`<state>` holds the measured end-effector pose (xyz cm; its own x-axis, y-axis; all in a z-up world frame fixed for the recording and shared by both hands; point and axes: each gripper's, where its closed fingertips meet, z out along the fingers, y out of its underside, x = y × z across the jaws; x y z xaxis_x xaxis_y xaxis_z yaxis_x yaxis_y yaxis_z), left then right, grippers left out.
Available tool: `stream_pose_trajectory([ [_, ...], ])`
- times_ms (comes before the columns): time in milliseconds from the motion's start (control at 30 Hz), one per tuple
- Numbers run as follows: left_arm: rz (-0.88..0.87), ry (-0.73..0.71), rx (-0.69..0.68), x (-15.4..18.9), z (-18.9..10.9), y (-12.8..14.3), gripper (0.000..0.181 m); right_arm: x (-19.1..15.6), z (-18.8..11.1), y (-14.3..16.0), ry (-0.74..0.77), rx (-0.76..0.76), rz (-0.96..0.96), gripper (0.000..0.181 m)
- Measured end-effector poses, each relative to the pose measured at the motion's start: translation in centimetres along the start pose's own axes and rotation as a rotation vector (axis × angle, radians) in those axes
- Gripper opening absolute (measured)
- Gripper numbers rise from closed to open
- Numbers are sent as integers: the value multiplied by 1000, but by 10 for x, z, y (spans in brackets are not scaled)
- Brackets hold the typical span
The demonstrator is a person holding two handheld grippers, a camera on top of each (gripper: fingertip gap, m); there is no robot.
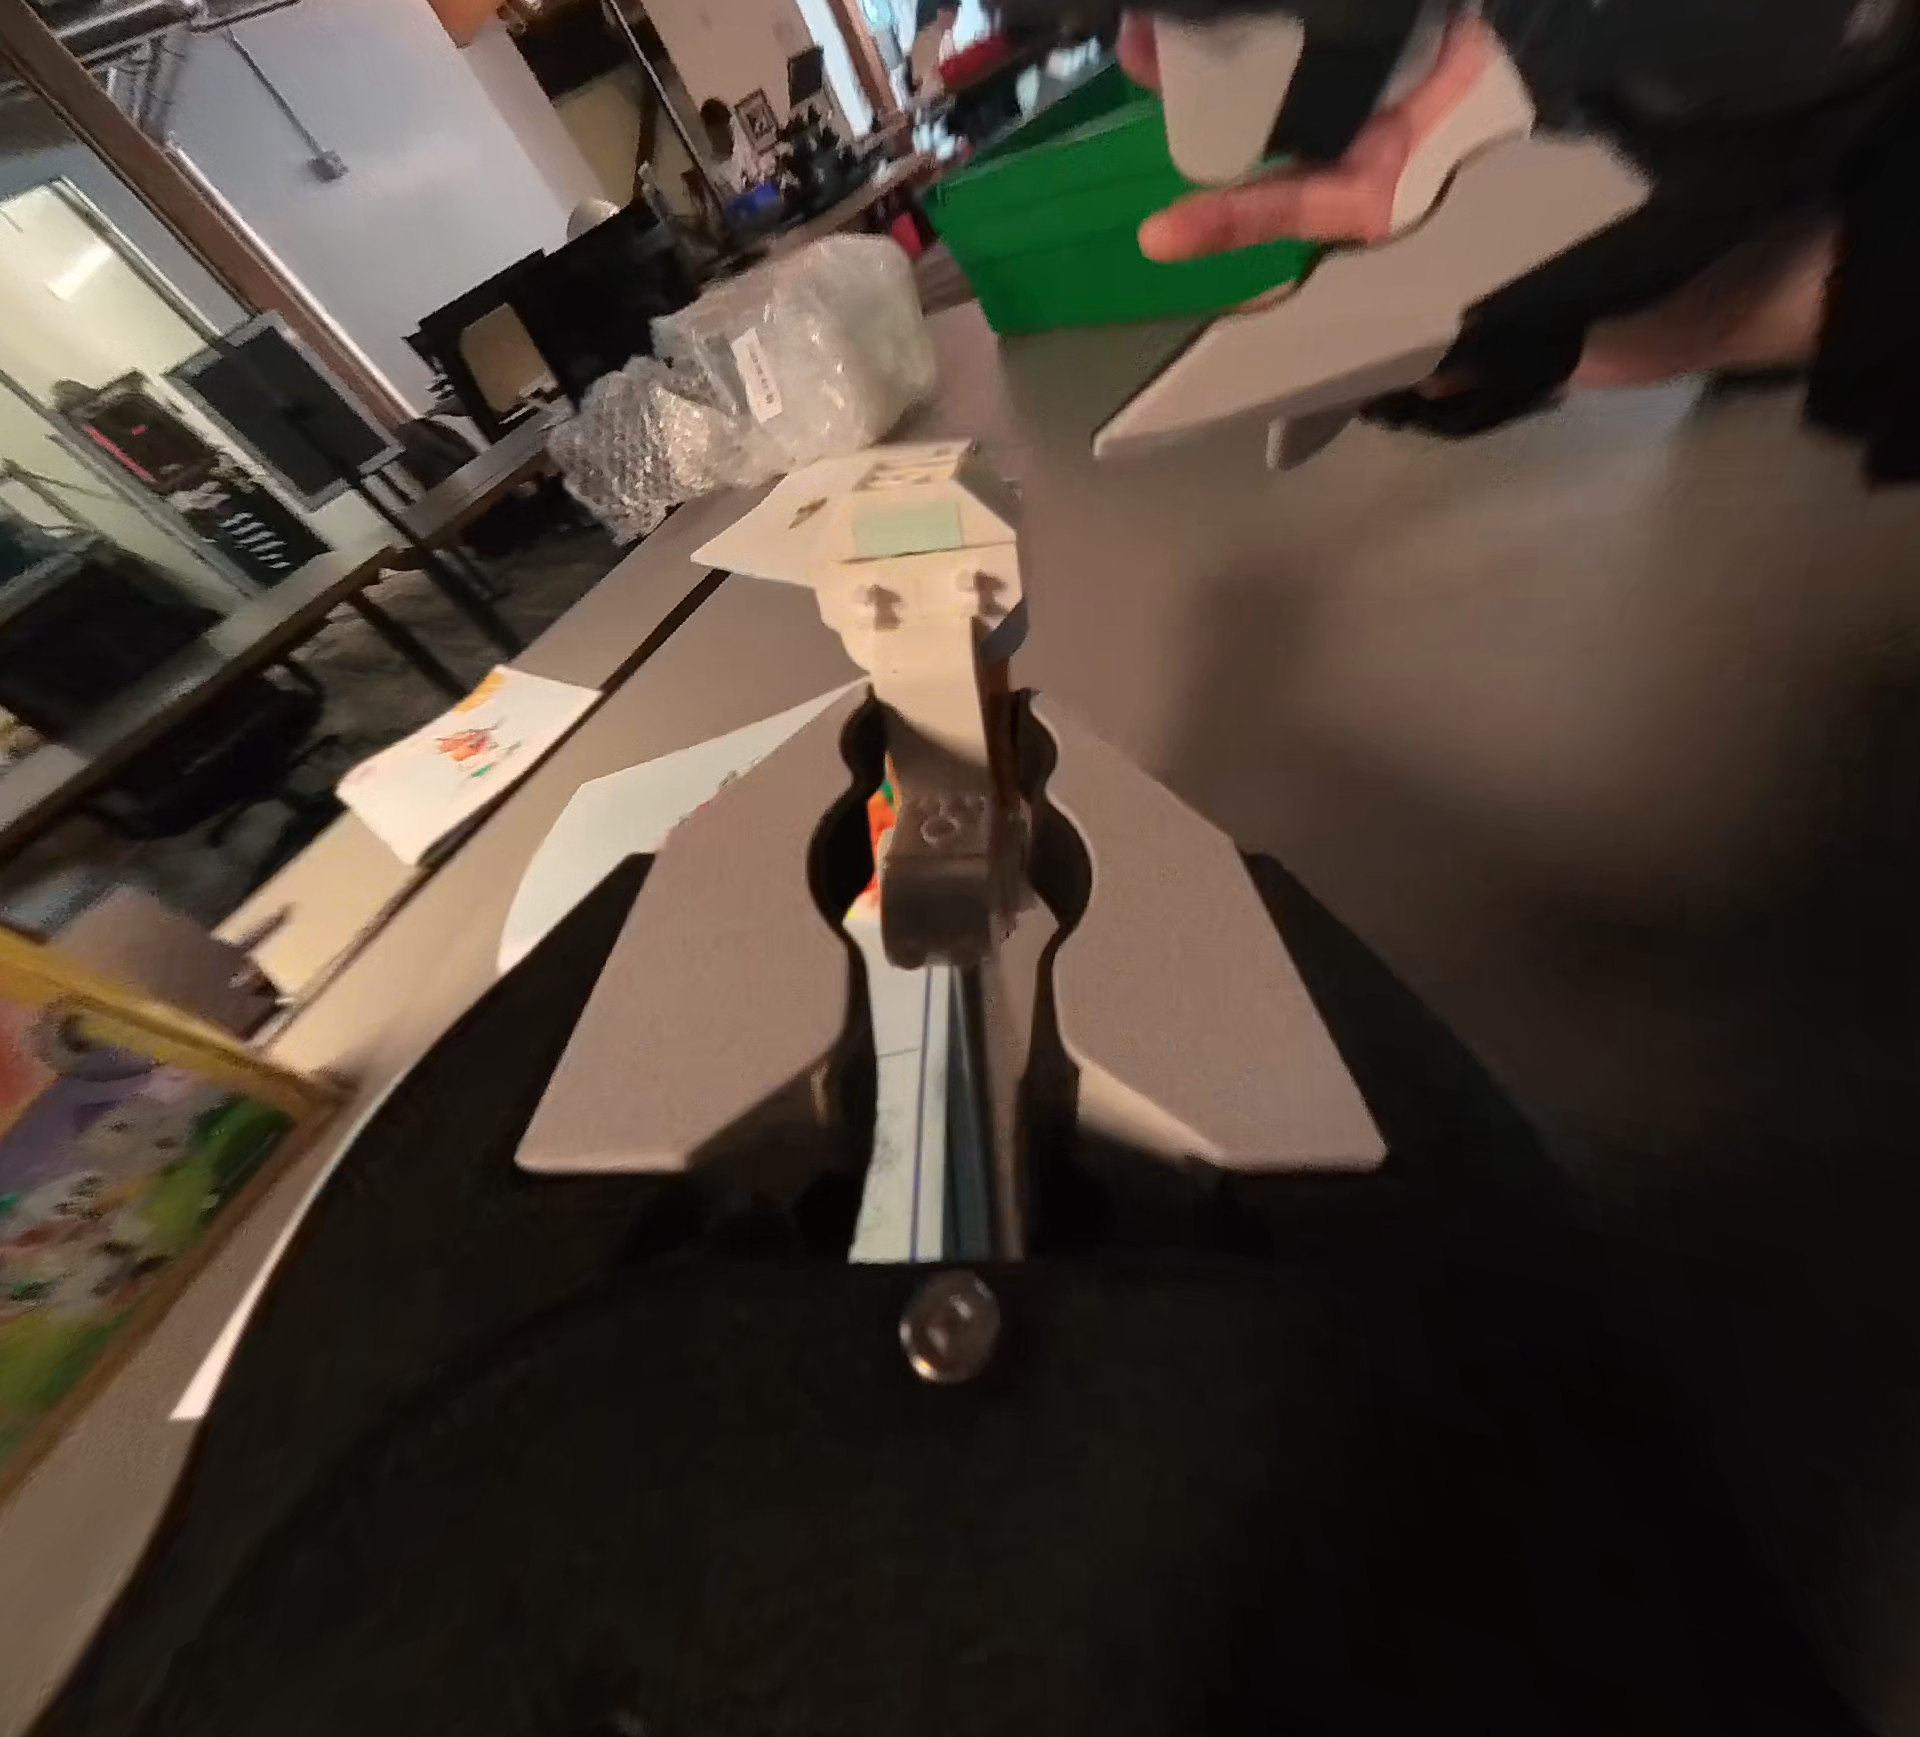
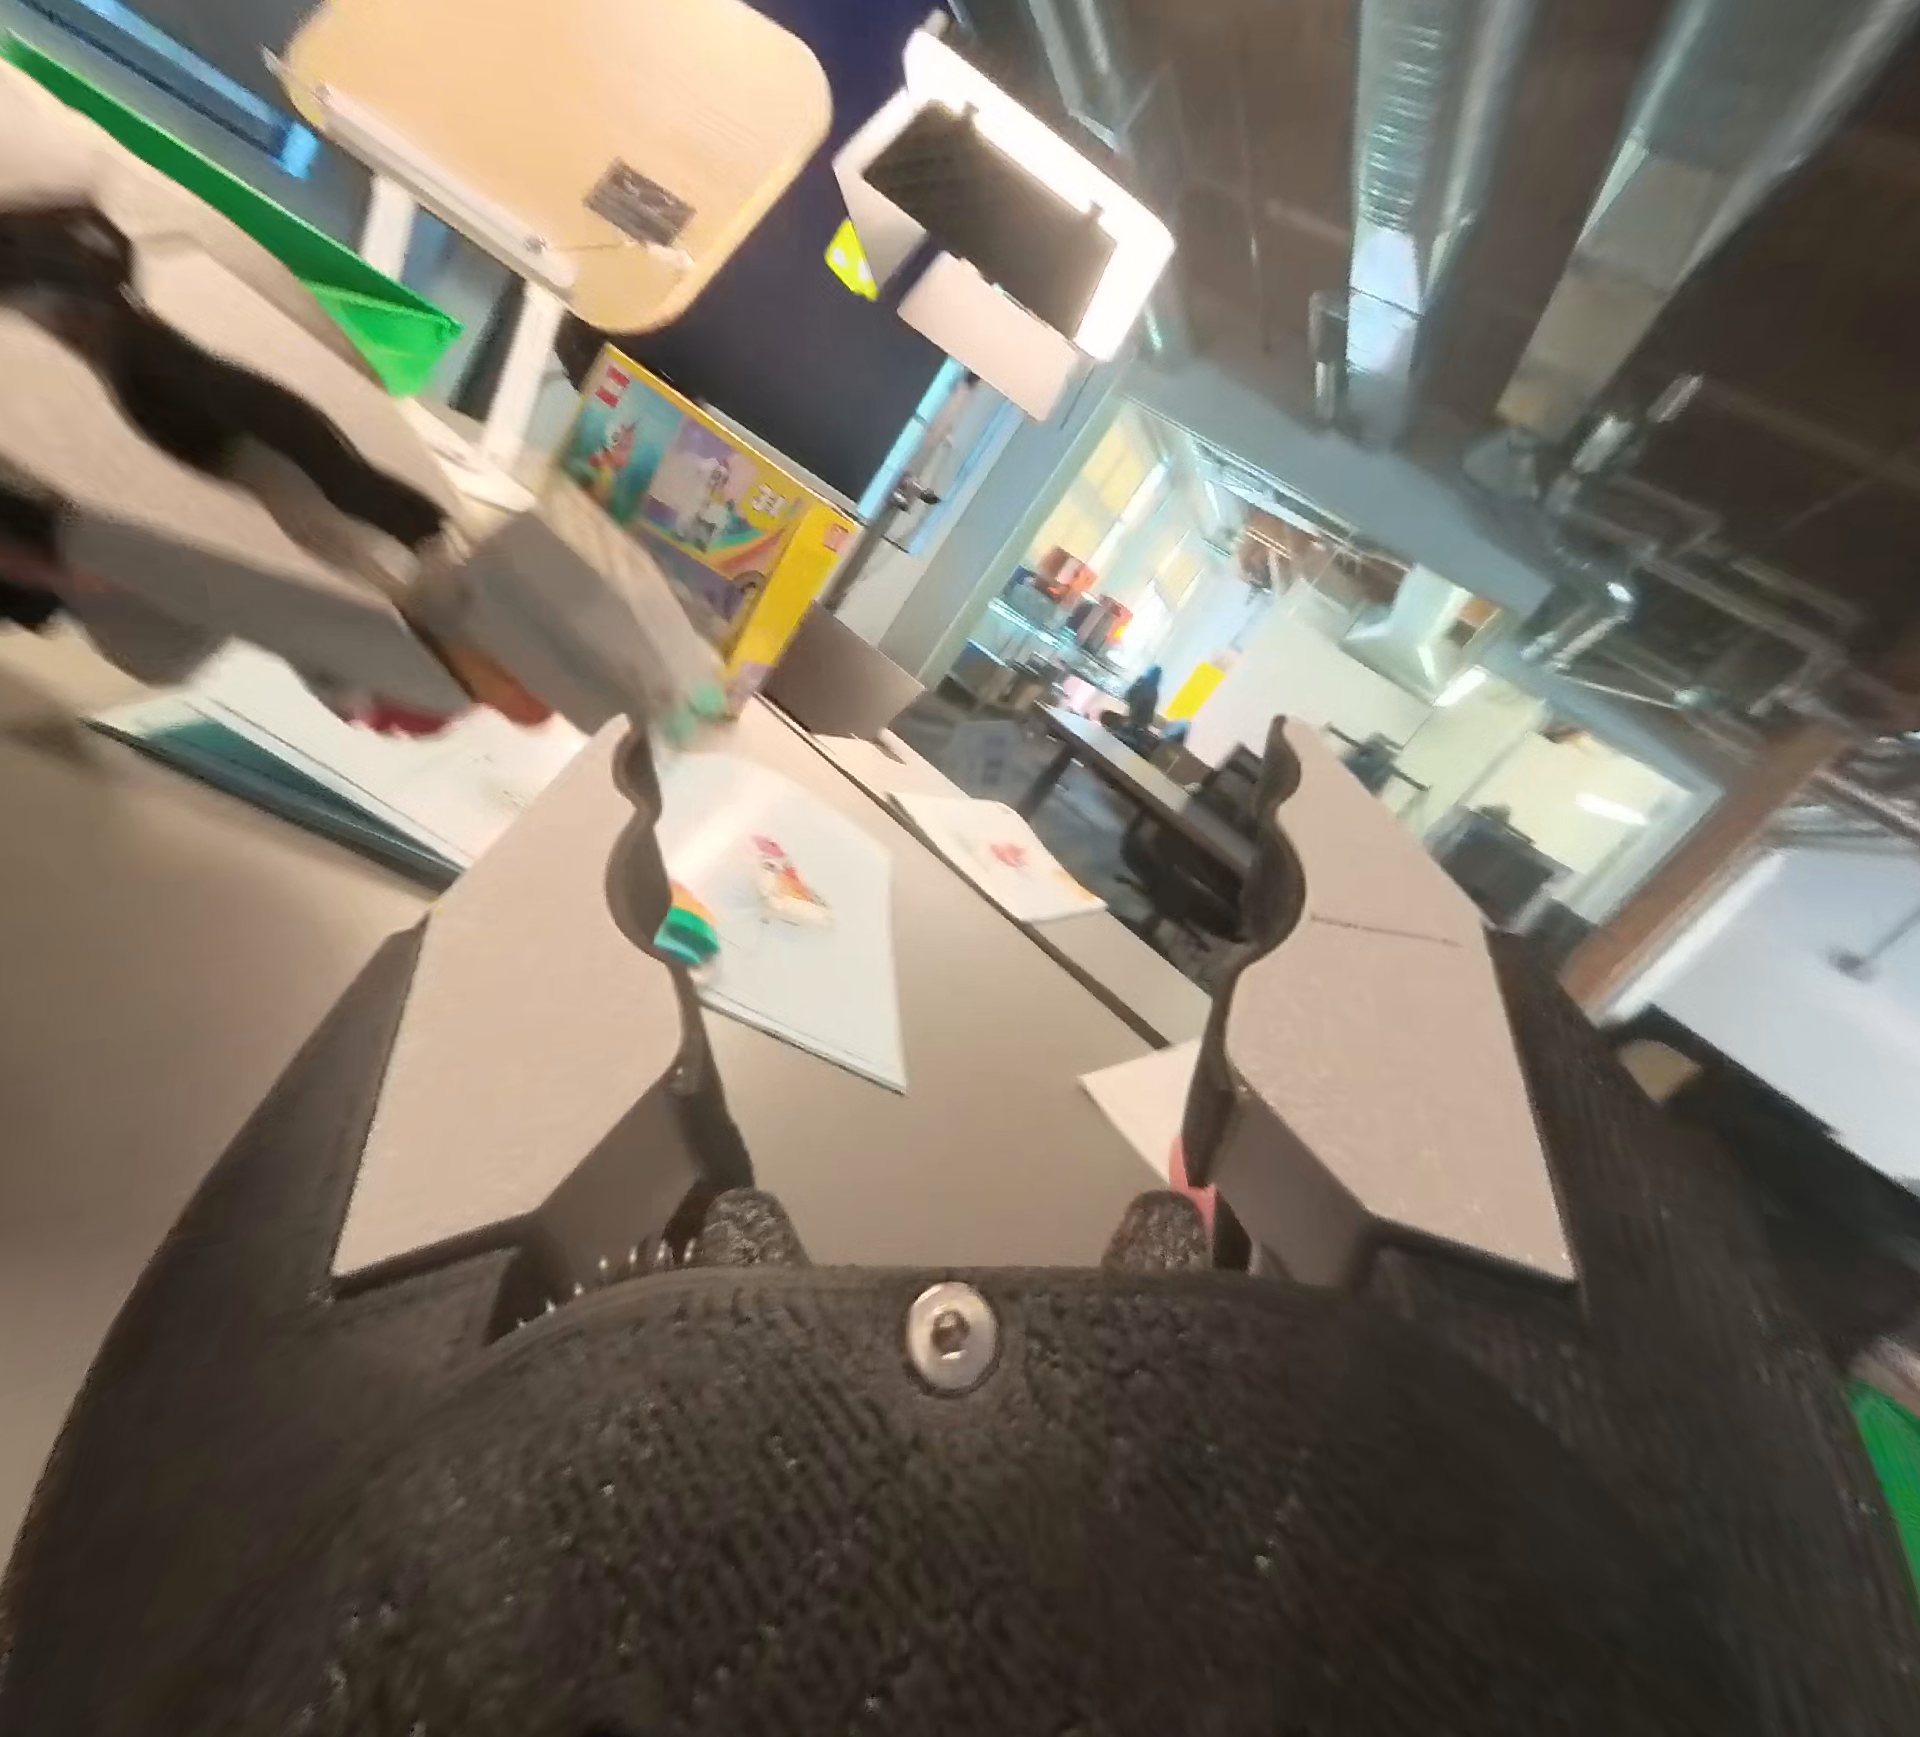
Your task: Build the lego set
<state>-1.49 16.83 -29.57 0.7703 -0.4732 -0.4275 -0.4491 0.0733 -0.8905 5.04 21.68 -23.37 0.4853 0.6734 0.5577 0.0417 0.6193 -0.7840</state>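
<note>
Left view, left tongs point(image 1: 940, 856): clamped on a pale grey piece point(image 1: 914, 648) that points out over the table point(image 1: 1351, 752).
Left view only: bubble wrap point(image 1: 790, 357) at the far edge.
Right view, right tongs point(image 2: 954, 726): wide apart, nothing between them.
Right view only: a small orange-and-white model point(image 2: 784, 887) on a paper sheet point(image 2: 831, 991) (blurred), with the yellow lego box point(image 2: 717, 534) beyond it.

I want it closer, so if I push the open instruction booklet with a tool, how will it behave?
The instruction booklet looks thin and flat, so probably floppy if lifted. On the smooth grey table it would likely slide easily.
</note>
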Motion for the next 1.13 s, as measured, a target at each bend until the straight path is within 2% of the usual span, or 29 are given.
stream_pose_trajectory([
  [67, 145, -46, -69, 1, 4, 8, 23, -11, -1, -13, -59, 48, 44, 112],
  [133, 327, -92, -100, 2, 5, 11, 23, -23, -4, -28, -161, 105, 205, 104],
  [200, 500, -119, -91, 6, 5, 9, 23, -35, -8, -38, -275, 139, 408, 96],
  [267, 674, -154, -67, 9, 4, 4, 23, -53, -12, -39, -415, 109, 494, 86],
  [367, 914, -205, -25, 15, 2, -3, 23, -66, -16, -24, -500, -8, 380, 83],
  [467, 1110, -242, 56, 27, -3, -15, 24, -77, -26, -22, -705, -150, 377, 80],
  [567, 1256, -237, 111, 43, -6, -19, 23, -85, -33, -24, -884, -299, 181, 81],
  [667, 1343, -229, 145, 57, -5, -22, 23, -97, -48, -10, -1100, -563, -84, 82],
  [800, 1403, -227, 167, 67, -6, -25, 24, -104, -68, 7, -1298, -862, -285, 75],
  [933, 1421, -204, 157, 72, -5, -24, 23, -114, -70, 12, -1388, -952, -329, 58],
  [1133, 1378, -137, 105, 73, -3, -13, 23, -119, -70, 20, -1406, -1015, -382, 56],
])
